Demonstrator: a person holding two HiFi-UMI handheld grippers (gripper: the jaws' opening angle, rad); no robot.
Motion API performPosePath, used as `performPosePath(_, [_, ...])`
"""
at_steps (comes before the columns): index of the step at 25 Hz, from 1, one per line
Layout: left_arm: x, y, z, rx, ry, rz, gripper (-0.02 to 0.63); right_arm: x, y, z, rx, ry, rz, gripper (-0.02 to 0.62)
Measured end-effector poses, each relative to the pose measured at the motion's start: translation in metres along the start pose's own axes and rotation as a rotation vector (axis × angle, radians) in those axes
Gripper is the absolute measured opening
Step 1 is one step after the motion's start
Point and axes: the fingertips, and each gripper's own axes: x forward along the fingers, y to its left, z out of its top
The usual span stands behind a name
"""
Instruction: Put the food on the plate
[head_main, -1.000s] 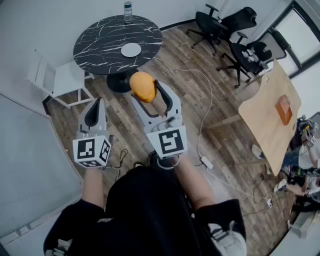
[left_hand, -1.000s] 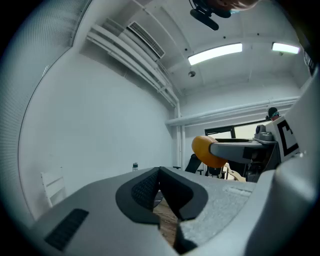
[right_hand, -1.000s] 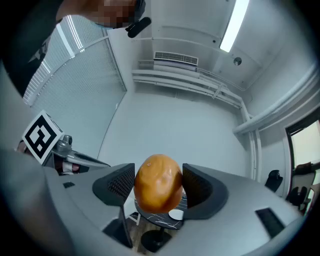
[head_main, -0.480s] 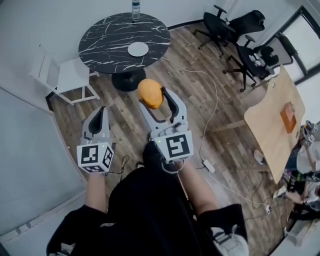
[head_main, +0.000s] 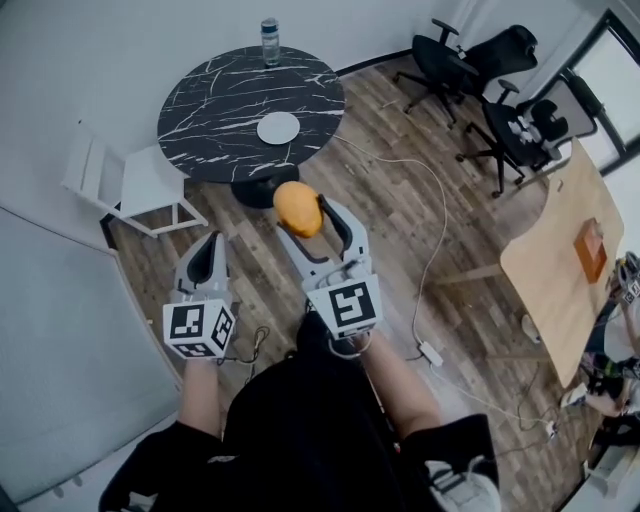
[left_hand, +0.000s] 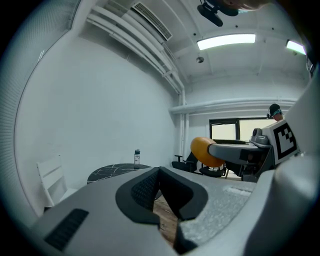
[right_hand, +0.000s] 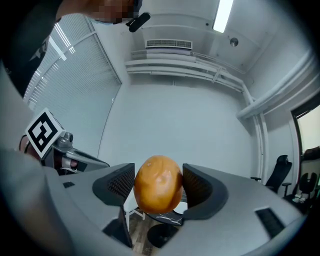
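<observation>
- Wood-plank floor (head_main: 380, 265) fills the room, with white walls along the far and left sides.
- At the room's right side stands a light wooden table (head_main: 555, 270); a small orange box (head_main: 591, 250) lies on it.
- A round black marble tabletop (head_main: 215, 95) stands at the far side on a dark pedestal base (head_main: 255, 190).
- Black office chairs (head_main: 470, 55) are grouped in the far right corner, well apart from the round tabletop.
- A white chair (head_main: 130, 180) sits just beside the tabletop's left edge.
- The person's black top (head_main: 300, 420) fills the bottom of the head view.
- The right gripper (head_main: 312, 215) is held out over the floor, its jaws pinching the food (head_main: 297, 208), an orange rounded piece, on both sides.
- The food hangs in the air just short of the tabletop's near edge, above the pedestal base and apart from the plate.
- The left gripper (head_main: 208, 245) is held lower and to the left, its jaws pressed together at the tips with nothing in them.
- A white cable (head_main: 443, 215) runs across the floor from the tabletop's right edge to a power strip (head_main: 430, 352).
- The plate (head_main: 278, 127), small and white, lies on the tabletop toward its near edge, bare marble around it.
- A bottle (head_main: 269, 28) stands upright at the tabletop's far edge.
</observation>
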Motion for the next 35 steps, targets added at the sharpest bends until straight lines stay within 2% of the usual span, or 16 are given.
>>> performPosePath(14, [0.162,0.011,0.022,0.044,0.061,-0.034,0.000,0.102,-0.117,-0.031,0.049,0.022,0.006,0.290])
performPosePath(24, [0.225,0.028,0.008,0.024,0.116,-0.041,0.000,0.152,-0.153,-0.066,0.071,0.083,0.039,0.290])
performPosePath(31, [0.279,0.061,0.012,0.026,0.114,-0.105,0.000,0.199,-0.166,-0.083,0.050,0.125,0.023,0.290])
performPosePath(35, [0.317,0.074,0.015,0.022,0.132,-0.207,0.000,0.229,-0.173,-0.090,0.008,0.160,0.010,0.290])
